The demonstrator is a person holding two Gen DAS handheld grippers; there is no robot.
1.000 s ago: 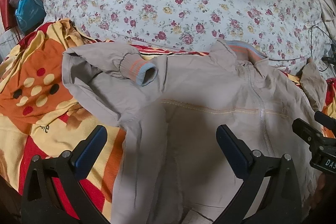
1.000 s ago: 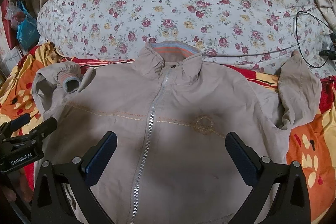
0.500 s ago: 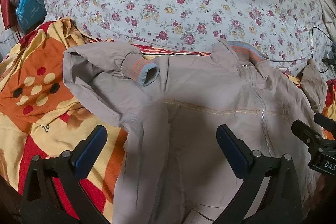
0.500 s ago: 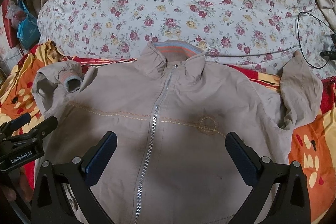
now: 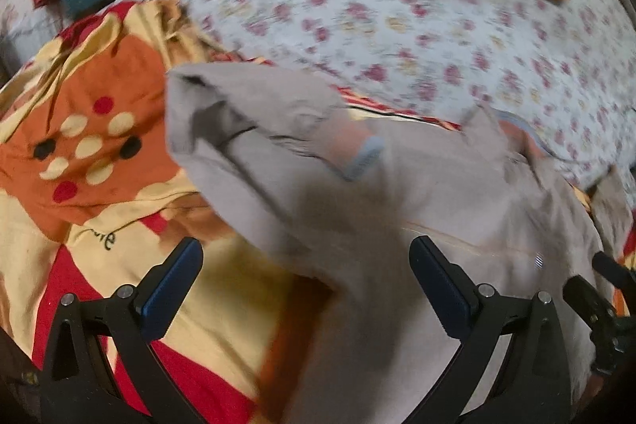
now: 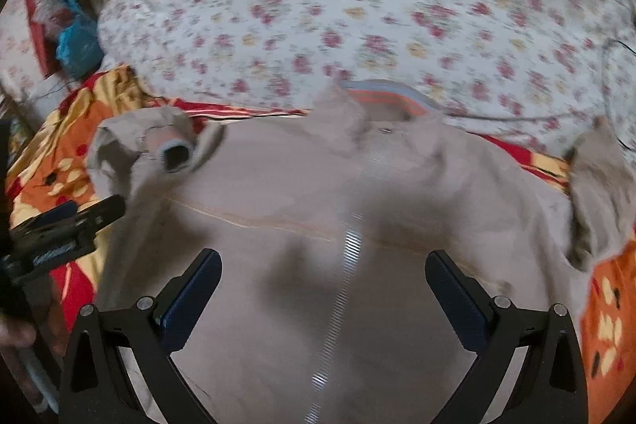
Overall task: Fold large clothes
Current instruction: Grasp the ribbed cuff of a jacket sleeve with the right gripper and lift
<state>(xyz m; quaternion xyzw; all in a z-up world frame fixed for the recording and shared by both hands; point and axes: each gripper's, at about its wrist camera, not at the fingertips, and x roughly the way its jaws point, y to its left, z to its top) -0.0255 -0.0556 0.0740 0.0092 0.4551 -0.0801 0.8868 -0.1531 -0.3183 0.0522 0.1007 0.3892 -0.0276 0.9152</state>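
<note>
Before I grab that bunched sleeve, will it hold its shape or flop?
Probably flop: the sleeve is thin, creased fabric already crumpled on itself. Its ribbed cuff looks thicker and may give firmer purchase. Lifting it will likely drag the jacket along, since both are one piece.

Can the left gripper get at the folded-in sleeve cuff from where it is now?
Probably yes. The left gripper is open and holds nothing, and the sleeve cuff lies exposed on top of the jacket ahead of it, with nothing lying over it. The frame is motion-blurred, so this is a rough judgement.
</note>
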